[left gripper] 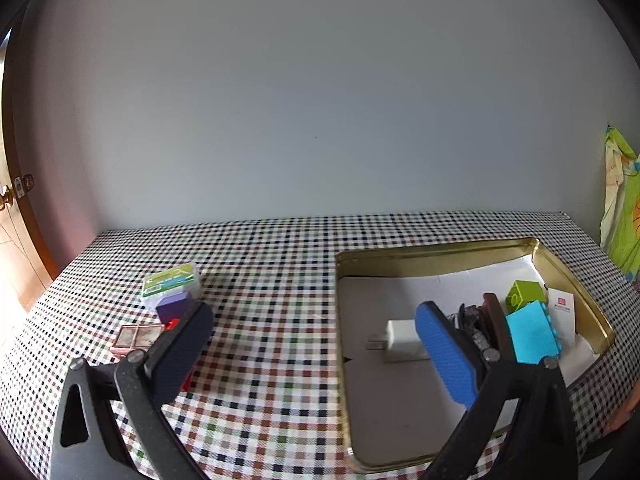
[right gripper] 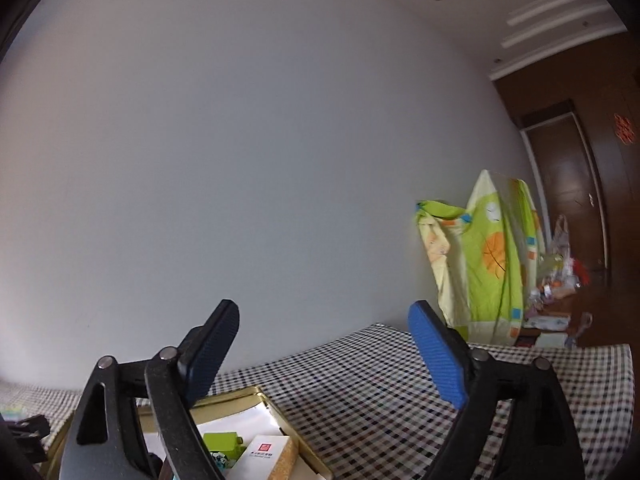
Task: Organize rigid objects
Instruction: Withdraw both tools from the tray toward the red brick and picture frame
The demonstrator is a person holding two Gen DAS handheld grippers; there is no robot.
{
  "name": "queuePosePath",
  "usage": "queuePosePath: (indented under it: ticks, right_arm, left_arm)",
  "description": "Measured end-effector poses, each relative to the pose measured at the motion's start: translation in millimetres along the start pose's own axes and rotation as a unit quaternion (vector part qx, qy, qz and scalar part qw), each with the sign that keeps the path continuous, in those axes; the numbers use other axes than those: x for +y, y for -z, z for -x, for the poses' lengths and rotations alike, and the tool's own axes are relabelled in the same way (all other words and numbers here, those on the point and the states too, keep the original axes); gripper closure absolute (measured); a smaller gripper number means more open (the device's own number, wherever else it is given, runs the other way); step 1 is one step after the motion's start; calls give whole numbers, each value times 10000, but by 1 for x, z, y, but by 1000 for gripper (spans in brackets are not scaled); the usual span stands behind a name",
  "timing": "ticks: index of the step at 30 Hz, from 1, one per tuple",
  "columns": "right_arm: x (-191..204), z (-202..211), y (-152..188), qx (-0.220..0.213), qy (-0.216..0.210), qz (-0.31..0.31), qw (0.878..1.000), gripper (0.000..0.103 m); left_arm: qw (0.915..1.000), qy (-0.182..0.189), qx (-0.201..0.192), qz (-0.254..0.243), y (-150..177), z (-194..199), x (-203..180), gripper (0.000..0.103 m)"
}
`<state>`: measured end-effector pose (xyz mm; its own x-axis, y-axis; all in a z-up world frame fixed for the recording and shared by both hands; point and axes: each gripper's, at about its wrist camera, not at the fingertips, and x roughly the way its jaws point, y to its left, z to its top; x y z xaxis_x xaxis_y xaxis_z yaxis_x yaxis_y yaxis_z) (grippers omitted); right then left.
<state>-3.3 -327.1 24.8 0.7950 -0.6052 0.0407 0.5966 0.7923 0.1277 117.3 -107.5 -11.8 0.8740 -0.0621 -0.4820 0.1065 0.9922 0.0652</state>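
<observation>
A gold tin tray [left gripper: 436, 254] lined with white paper sits on the checkered table at the right. It holds a white charger [left gripper: 400, 340], a cyan brick [left gripper: 530, 336], a green brick [left gripper: 524, 294], a brown bar [left gripper: 496, 324] and a white card box [left gripper: 562, 312]. On the cloth at the left lie a clear box with a green label [left gripper: 172, 284], a purple block [left gripper: 172, 307], a pink palette [left gripper: 134, 336] and a red piece [left gripper: 173, 324]. My left gripper [left gripper: 316, 354] is open and empty above the tray's left edge. My right gripper [right gripper: 324, 354] is open and empty above the tray's far right corner [right gripper: 256, 394].
A grey wall backs the table. A green patterned cloth [right gripper: 488, 256] hangs past the table's right end. A wooden door [left gripper: 16, 216] stands at the far left. Clutter and brown cabinets [right gripper: 568, 184] are at the far right.
</observation>
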Motion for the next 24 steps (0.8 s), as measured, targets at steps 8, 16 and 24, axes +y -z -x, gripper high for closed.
queuePosePath:
  ticks: [8, 16, 24]
  right_arm:
    - [31, 5, 8, 410, -587, 259, 9971, 14]
    - [71, 23, 11, 711, -1064, 30, 9918, 14]
    - [120, 39, 27, 1000, -1502, 66, 9836, 14]
  left_arm:
    - [9998, -198, 22, 41, 7, -2, 24, 0]
    - [9993, -359, -75, -42, 11, 2, 45, 0]
    - [9986, -505, -118, 145, 12, -1, 84, 0]
